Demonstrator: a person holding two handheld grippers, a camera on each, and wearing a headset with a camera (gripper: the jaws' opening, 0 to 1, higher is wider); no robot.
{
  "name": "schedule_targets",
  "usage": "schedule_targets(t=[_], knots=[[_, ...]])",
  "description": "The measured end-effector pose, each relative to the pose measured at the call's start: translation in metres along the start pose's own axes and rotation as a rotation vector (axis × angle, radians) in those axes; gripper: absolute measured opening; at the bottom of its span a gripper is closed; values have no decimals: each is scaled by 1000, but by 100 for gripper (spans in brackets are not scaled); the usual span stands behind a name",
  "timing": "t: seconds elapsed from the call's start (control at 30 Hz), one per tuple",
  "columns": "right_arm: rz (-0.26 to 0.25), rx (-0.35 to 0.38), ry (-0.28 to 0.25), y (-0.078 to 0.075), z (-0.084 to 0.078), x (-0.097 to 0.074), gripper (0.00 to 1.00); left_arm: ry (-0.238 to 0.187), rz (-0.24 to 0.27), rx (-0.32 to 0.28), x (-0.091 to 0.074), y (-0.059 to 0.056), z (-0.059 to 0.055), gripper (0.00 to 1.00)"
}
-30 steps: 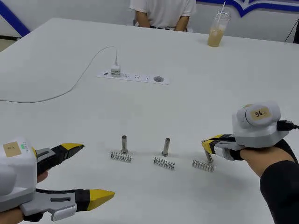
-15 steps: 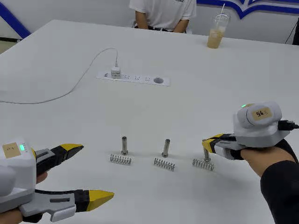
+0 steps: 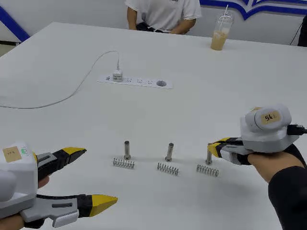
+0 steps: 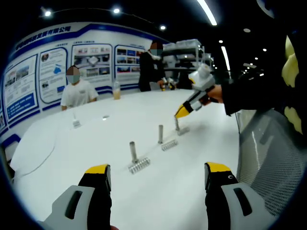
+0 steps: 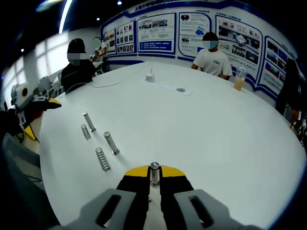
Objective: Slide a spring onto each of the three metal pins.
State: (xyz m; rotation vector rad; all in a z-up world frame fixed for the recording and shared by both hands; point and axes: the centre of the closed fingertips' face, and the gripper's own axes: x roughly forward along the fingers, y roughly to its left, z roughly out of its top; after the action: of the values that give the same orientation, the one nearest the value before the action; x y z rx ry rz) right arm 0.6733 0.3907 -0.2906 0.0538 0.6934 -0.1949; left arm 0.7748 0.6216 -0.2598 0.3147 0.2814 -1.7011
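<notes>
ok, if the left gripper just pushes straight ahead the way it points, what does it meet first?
Probably the nearest spring, lying flat before its pin; both sit roughly on the line of the open left gripper. If it travels higher, the pin comes first. Depth unclear.

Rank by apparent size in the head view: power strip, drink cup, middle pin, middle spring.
1. power strip, clearly the largest.
2. drink cup, though it sits farthest from the camera, which shrinks it.
3. middle spring and middle pin: about alike in length, so no ranking between them.
</notes>
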Motion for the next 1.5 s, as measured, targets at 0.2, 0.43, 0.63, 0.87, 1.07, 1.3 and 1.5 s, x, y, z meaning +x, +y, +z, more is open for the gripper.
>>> schedule_targets(t=[0.2,0.43,0.63,0.87,1.07,1.3,1.5], knots=[[-1,8,-1,0,-4,-5,9,-3,-5,4,1,-2,2,81],[-2,7,-6,-1,-4,-5,9,-4,-13,9,2,-5,3,81],[-1,5,-9,-1,-4,-6,10,-5,-16,14,2,-7,4,81],[2,-8,-14,-2,-4,-9,13,-8,-16,18,3,-6,6,82],[13,-37,-8,-3,-8,-16,15,-9,-14,21,2,-4,7,82],[63,-91,25,-3,-22,-20,17,-7,-16,25,3,-3,8,82],[133,-149,53,3,-31,-18,18,-6,-22,28,5,-4,9,82]])
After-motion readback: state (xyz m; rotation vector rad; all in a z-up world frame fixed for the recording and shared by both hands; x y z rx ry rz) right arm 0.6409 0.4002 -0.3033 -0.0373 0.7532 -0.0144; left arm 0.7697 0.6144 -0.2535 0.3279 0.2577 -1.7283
